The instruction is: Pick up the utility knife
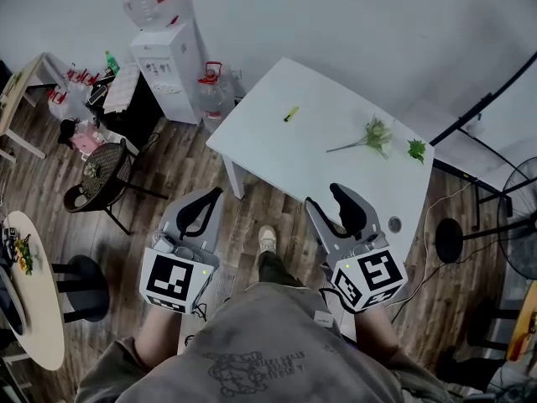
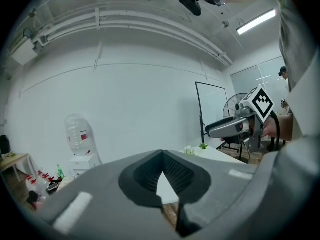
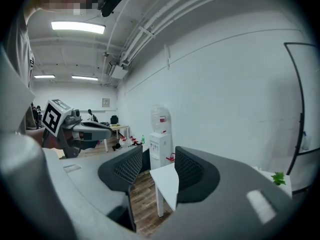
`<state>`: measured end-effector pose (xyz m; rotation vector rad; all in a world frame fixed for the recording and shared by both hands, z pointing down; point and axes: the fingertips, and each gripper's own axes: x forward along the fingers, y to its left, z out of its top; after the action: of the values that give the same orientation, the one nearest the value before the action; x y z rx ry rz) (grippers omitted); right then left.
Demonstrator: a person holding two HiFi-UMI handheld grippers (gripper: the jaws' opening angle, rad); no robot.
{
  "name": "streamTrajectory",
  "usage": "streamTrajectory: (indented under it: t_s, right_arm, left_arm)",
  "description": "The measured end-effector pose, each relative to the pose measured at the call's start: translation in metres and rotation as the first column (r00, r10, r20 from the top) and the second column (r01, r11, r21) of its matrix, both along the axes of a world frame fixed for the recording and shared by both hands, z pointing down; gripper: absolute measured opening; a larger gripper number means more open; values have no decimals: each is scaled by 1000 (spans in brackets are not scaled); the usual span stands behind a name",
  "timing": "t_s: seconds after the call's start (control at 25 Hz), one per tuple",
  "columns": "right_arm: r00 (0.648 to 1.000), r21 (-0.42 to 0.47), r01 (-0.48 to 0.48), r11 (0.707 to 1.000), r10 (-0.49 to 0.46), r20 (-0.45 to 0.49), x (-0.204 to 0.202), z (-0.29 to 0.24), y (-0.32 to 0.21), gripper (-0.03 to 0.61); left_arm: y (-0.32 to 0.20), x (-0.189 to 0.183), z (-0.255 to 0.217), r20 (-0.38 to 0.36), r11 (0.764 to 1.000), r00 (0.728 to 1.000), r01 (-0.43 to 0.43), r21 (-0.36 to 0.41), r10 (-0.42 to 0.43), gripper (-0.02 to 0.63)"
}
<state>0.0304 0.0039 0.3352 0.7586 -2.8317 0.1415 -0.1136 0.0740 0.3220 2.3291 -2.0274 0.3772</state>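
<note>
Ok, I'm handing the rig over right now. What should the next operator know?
Left gripper: fingers shut, nothing between them, held over the floor short of the table.
Right gripper: fingers open, empty, near the table's front edge.
Utility knife: apparently the small yellow item lying toward the far side of the white table; fake flowers lie to its right.
Done: nothing grasped.
Left: reach across, close on the knife, lift.

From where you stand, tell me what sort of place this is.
Probably an office or workshop room: it has a white rectangular table, a white water dispenser with a clear bottle on top, and a black pedestal fan.
</note>
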Motion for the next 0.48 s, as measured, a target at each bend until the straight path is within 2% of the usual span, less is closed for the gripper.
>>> streamTrajectory:
  t_s: [0.24, 0.48]
  right_arm:
    - [1000, -20, 9, 1000, -10, -20, -25, 10, -65, 216]
    - [999, 11, 31, 999, -31, -11, -49, 5, -140, 226]
  left_arm:
    - [-69, -22, 3, 9, 1000, 1000, -10, -19, 10, 0]
    - [-146, -46, 7, 27, 999, 1000, -3, -38, 4, 0]
